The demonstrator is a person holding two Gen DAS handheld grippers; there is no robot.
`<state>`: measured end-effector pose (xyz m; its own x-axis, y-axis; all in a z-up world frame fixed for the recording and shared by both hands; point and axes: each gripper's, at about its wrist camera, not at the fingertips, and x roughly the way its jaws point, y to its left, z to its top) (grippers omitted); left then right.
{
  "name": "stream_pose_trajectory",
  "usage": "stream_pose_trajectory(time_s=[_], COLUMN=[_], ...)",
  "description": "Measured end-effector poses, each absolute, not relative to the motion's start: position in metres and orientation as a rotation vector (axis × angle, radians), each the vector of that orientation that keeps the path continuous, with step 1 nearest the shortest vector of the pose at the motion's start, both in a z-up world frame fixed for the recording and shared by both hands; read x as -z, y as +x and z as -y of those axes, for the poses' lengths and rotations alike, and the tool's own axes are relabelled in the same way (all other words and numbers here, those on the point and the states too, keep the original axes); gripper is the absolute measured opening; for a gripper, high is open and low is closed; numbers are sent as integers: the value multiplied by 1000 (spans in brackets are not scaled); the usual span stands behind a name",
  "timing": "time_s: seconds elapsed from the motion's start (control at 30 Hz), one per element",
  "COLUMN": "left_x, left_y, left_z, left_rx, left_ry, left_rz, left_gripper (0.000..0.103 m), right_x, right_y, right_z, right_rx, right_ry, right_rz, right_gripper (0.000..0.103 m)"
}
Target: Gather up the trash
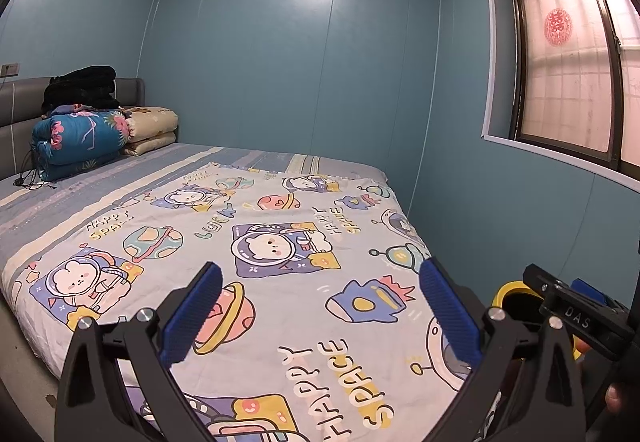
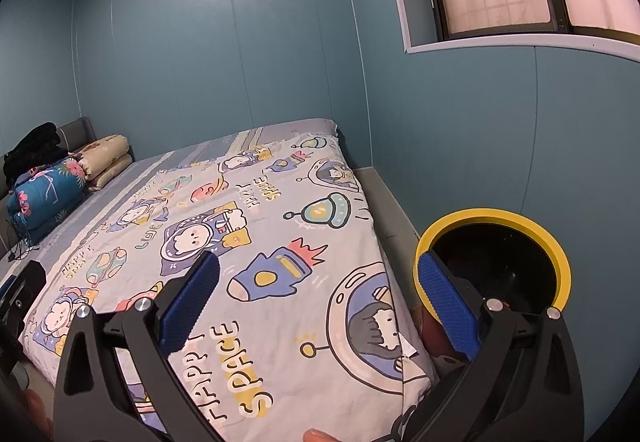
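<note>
Reading "HAPPY SPACE" on bedspread, "DAS" on right tongs

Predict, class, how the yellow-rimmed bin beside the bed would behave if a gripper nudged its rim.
The yellow-rimmed bin looks like thin plastic, so probably light and apt to slide or tip. Its round rim suggests it could roll once toppled. Its interior looks dark and mostly bare, so little seems to weigh it down.

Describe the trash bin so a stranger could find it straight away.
Start at the bed with the cartoon space-print cover and go to its foot-end corner on the window side. There, in the gap between the bed and the blue wall, stands the trash bin. It is round, dark inside, with a bright yellow rim, the only yellow ring in the room.
</note>
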<state>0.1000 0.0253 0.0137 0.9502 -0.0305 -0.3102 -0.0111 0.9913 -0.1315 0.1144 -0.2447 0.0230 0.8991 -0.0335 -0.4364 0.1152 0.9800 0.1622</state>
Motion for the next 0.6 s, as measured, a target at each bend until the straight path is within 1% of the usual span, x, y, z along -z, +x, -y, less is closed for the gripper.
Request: stream_pose_trajectory(time_s=[0.6], left_x=[-7], left_y=[105], left_z=[-25], left_rx=[10], left_ry=[-135], left_rz=[-344], left_gripper=[95], right_x=[-17], right_y=[118], right_z=[246], right_rx=[80], right_ry=[205], right_rz=[-469], right_gripper=[95])
